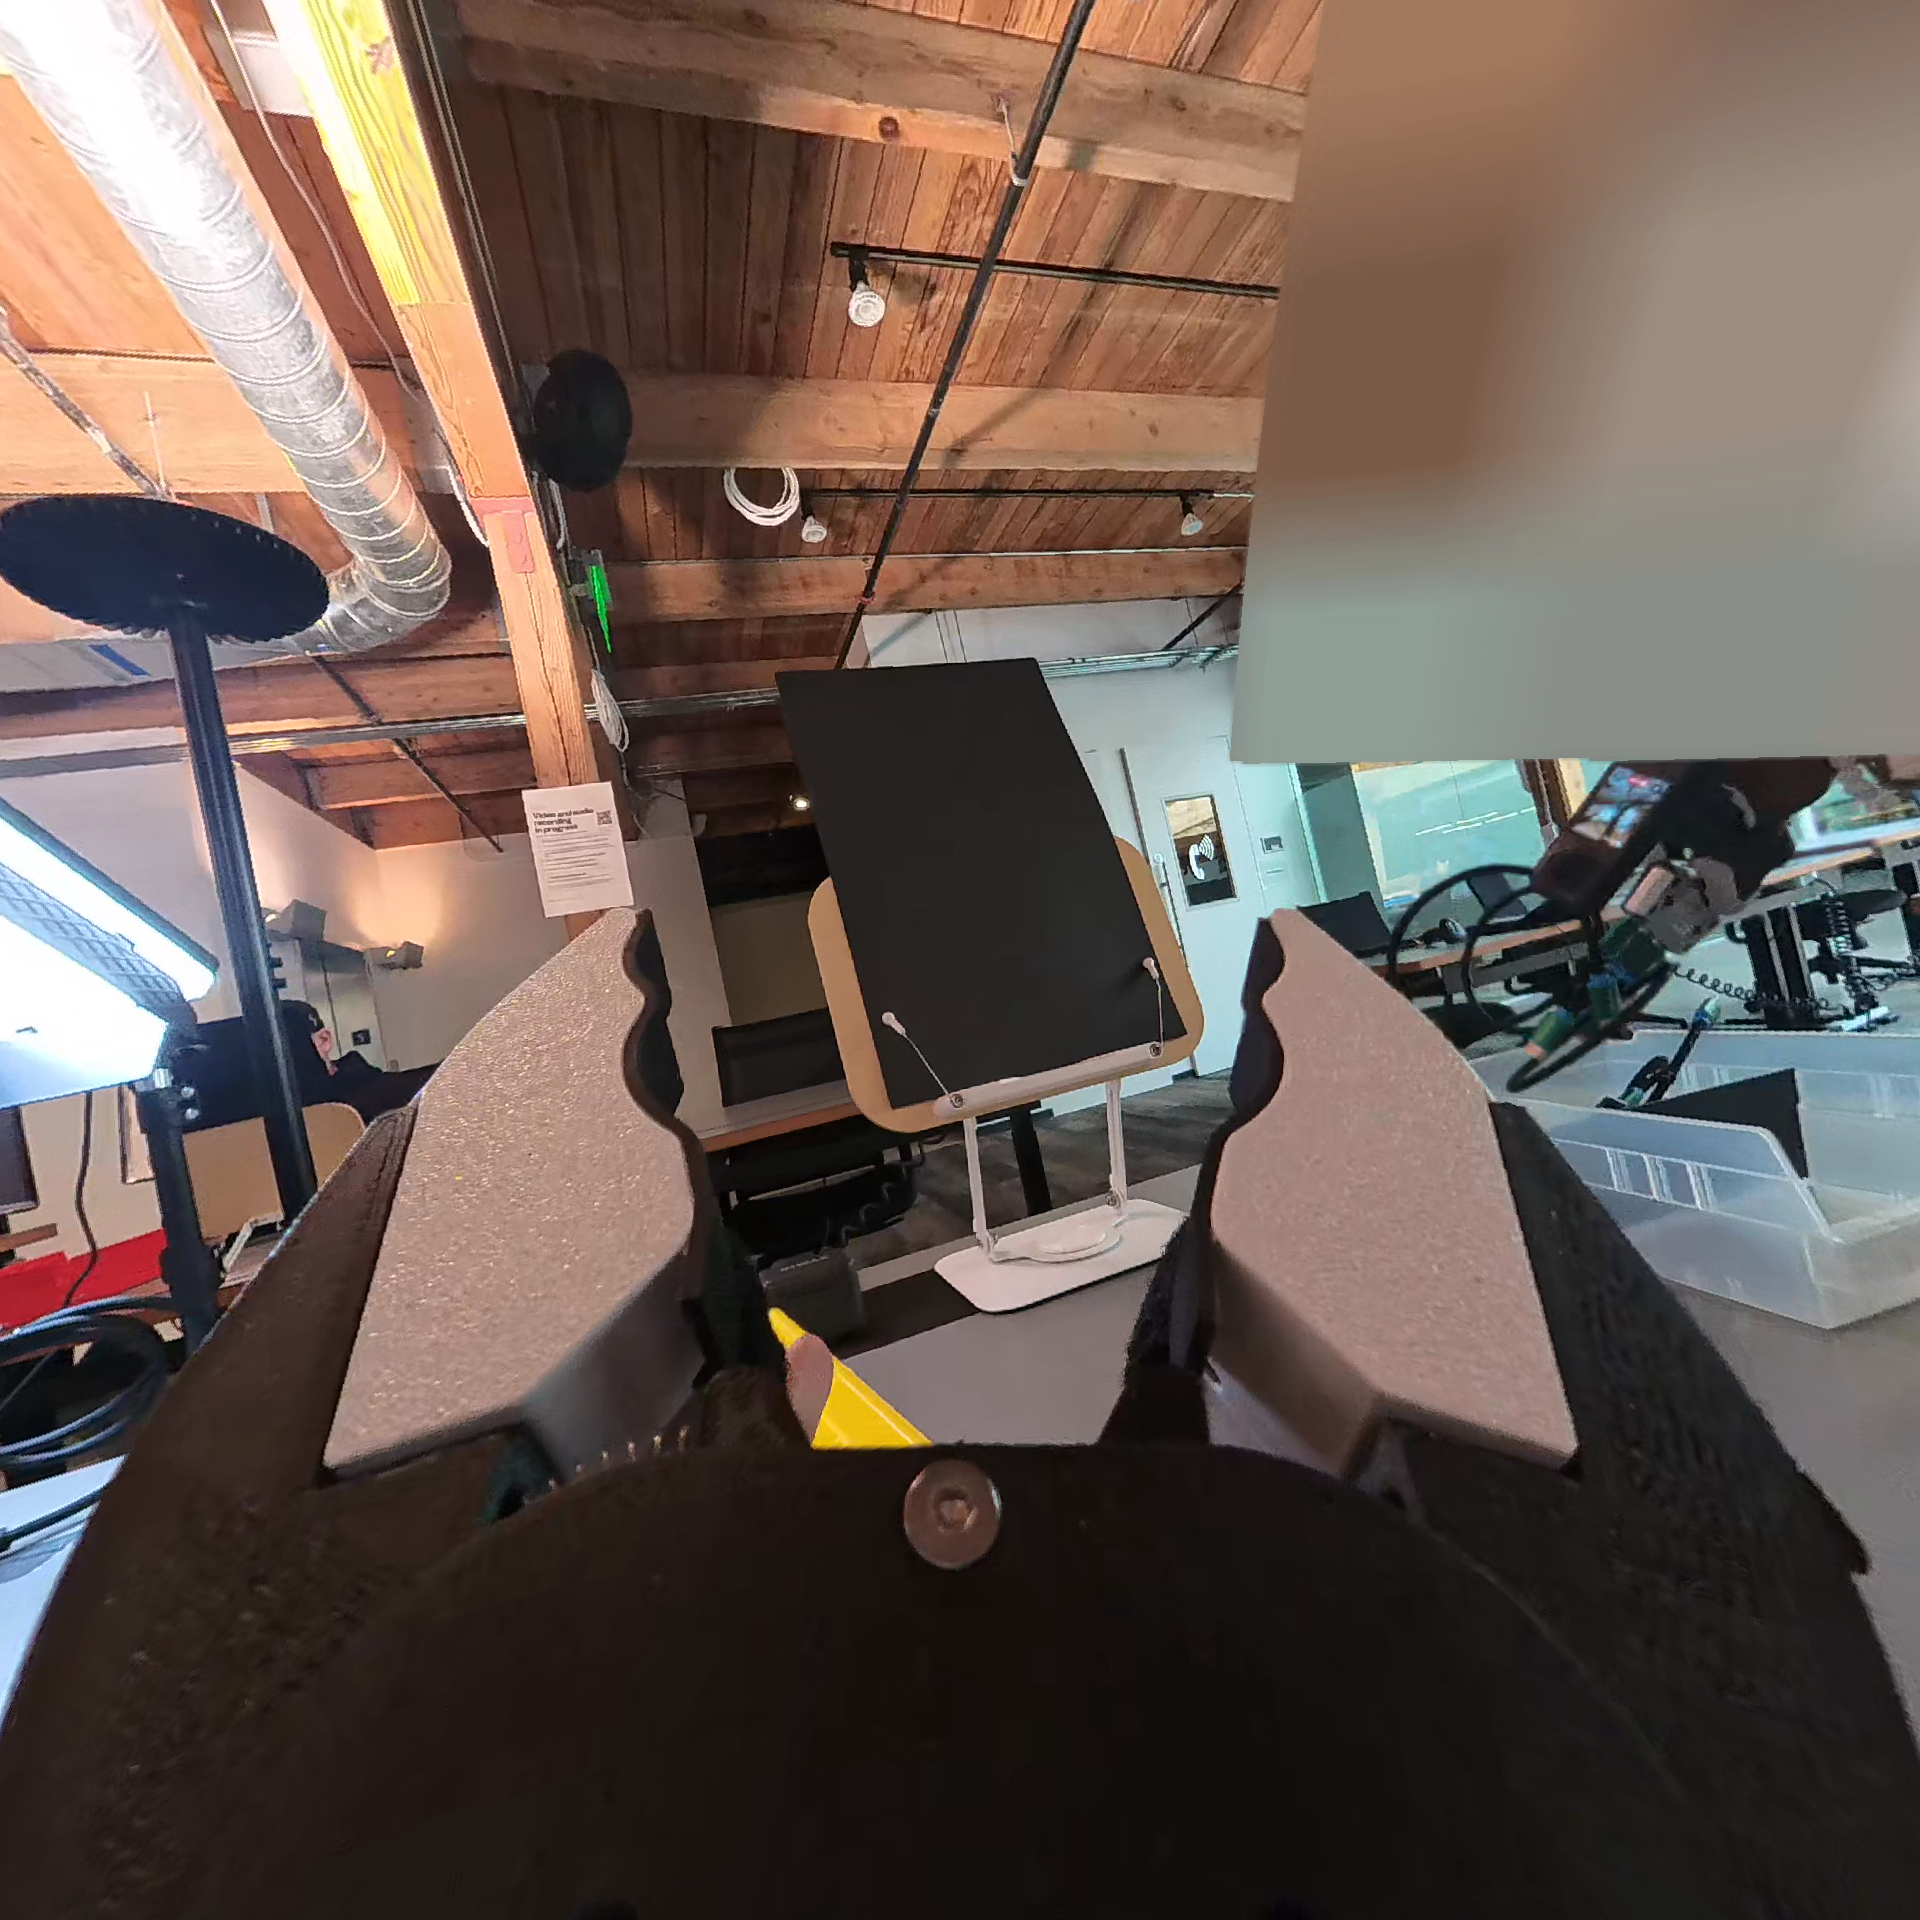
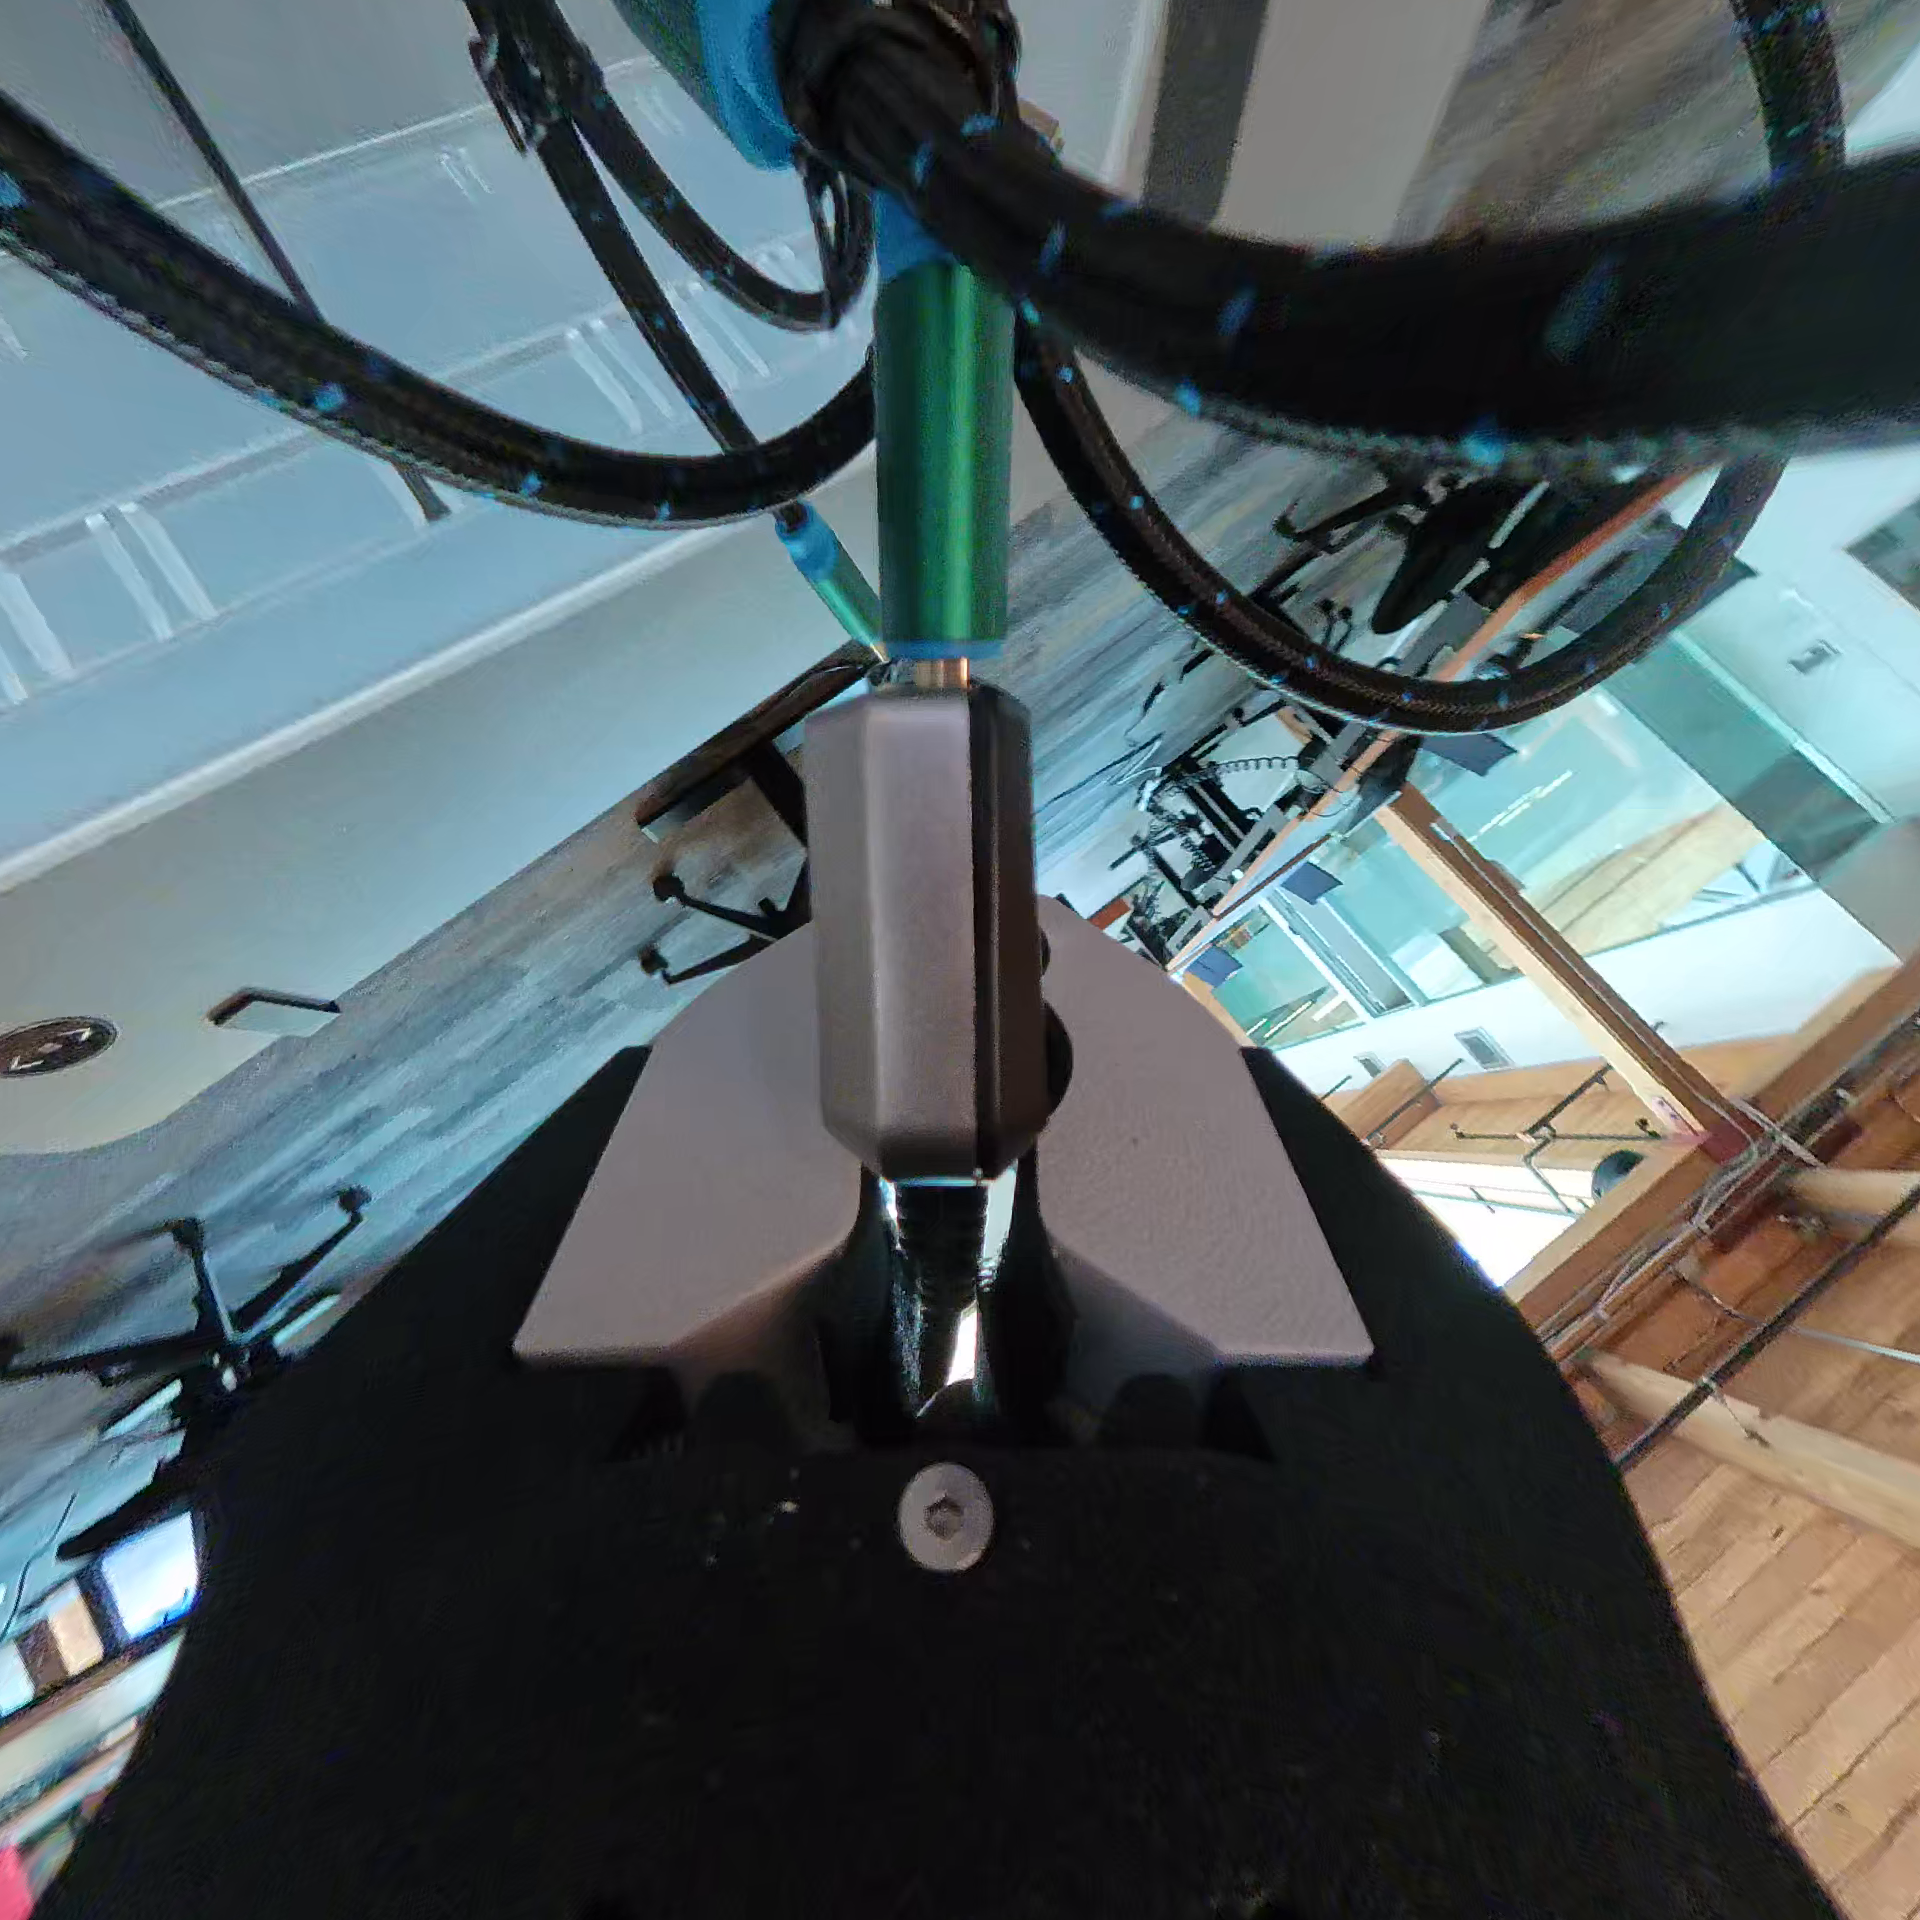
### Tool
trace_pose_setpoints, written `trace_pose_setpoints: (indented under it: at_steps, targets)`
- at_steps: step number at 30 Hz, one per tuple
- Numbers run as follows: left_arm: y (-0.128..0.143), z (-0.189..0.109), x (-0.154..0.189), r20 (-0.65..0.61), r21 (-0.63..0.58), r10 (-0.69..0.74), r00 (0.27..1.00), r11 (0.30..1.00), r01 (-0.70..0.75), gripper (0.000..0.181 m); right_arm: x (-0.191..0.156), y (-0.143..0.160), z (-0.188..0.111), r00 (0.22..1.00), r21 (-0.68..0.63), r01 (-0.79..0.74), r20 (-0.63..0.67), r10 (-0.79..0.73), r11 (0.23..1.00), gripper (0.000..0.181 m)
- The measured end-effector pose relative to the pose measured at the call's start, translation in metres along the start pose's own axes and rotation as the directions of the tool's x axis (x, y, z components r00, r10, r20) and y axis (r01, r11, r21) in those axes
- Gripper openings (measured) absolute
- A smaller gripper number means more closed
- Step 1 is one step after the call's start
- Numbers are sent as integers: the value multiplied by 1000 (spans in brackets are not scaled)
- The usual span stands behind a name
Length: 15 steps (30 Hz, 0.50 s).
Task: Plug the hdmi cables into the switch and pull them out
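Right gripper (image 2: 920, 935) clenched on a grey connector block, lifted off the bench with an HDMI cable plugged into it; left gripper (image 1: 961, 1049) released and empty.

The green-sleeved HDMI plug (image 2: 940, 457) sits in the far end of the grey block (image 2: 899, 935); braided black cables (image 2: 364, 416) flecked with blue loop around it; the left wrist view shows the right gripper (image 1: 1662, 914) held above a clear plastic bin (image 1: 1714, 1195) on the grey bench (image 1: 1039, 1371); a dark tablet (image 1: 966, 883) leans on a white stand (image 1: 1049, 1247) beyond; a yellow pencil (image 1: 842, 1392) lies under the left gripper; wooden ceiling beams and a silver duct (image 1: 260, 343) overhead; whether the grey block is the switch is hard to tell, and the right view is tilted.
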<state>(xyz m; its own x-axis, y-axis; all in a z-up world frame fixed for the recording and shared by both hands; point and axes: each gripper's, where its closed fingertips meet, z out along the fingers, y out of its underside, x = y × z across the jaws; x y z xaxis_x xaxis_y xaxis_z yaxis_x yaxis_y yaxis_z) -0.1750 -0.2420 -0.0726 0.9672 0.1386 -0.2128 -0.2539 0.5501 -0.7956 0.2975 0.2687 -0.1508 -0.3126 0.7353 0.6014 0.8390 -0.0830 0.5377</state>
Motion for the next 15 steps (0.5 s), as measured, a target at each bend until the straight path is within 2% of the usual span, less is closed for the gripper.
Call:
trace_pose_setpoints:
  at_steps: [4, 6, 7, 10, 13, 15]
  targets:
    - [5, 2, -2, 3, -33, -10, 1000, 999, 10, 104, -20, -24, 23, 983, -65, 82, 167, -70, 995, 25]
    - [10, 2, -1, -12, -69, -32, 999, 997, 31, 104, -40, -30, 34, 951, -113, 199, 263, -164, 974, 30]
    - [13, 3, 1, -22, -87, -40, 999, 995, 38, 103, -46, -31, 39, 937, -144, 256, 280, -209, 956, 36]
    - [22, 4, 4, -46, -125, -47, 998, 991, 41, 99, -47, -35, 46, 941, -249, 307, 223, -254, 919, 47]
    - [28, 6, 7, -68, -149, -49, 997, 988, 38, 96, -63, -42, 39, 942, -213, 256, 276, -193, 943, 74]
    - [31, 7, 8, -79, -169, -48, 996, 985, 34, 96, -72, -53, 27, 939, -105, 194, 307, -153, 975, 87]
